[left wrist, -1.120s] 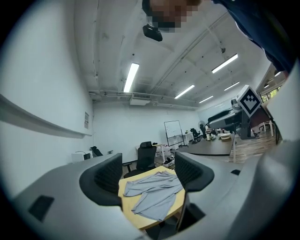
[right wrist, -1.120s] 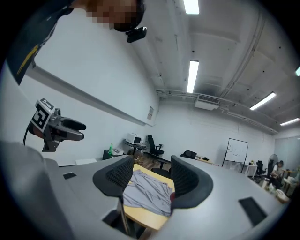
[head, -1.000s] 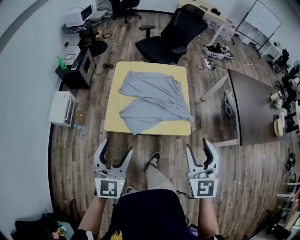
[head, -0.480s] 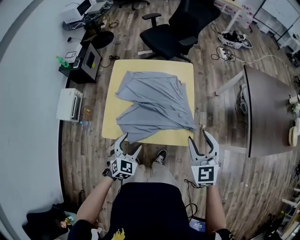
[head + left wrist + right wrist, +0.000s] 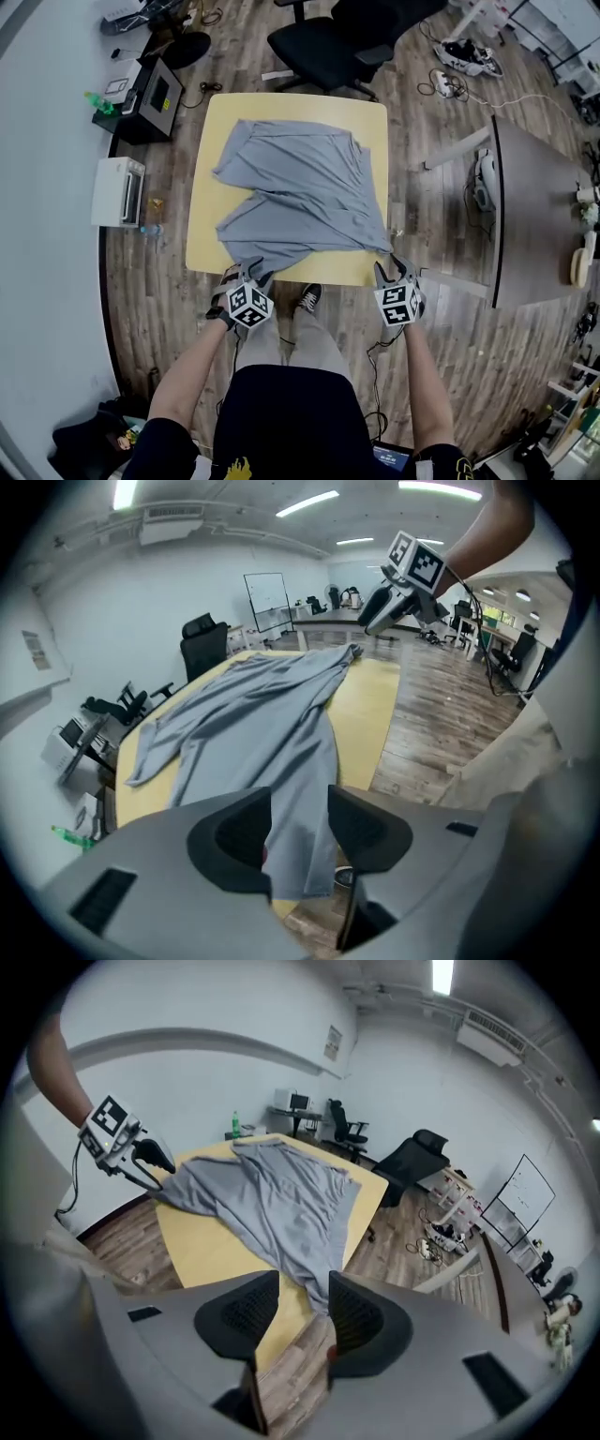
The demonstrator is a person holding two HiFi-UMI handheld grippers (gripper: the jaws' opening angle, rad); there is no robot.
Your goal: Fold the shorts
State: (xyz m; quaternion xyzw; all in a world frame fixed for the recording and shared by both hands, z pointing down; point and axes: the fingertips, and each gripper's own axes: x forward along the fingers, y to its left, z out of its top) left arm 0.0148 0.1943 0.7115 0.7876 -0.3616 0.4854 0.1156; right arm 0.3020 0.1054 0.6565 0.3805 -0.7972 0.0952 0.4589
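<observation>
Grey shorts (image 5: 300, 192) are lying spread and creased on the yellow table (image 5: 208, 141), with the near corners reaching its front edge. The left gripper (image 5: 249, 274) and right gripper (image 5: 394, 270) have just been closing and are standing half-narrowed, each with a corner between its jaws but not pinching it. Bare tabletop is showing on the left

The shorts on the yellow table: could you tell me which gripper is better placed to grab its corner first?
Left. On the left gripper, the jaws, just closing, already straddle hanging cloth of the shorts; on the right gripper, also closing, only the corner tip lies between them.
</observation>
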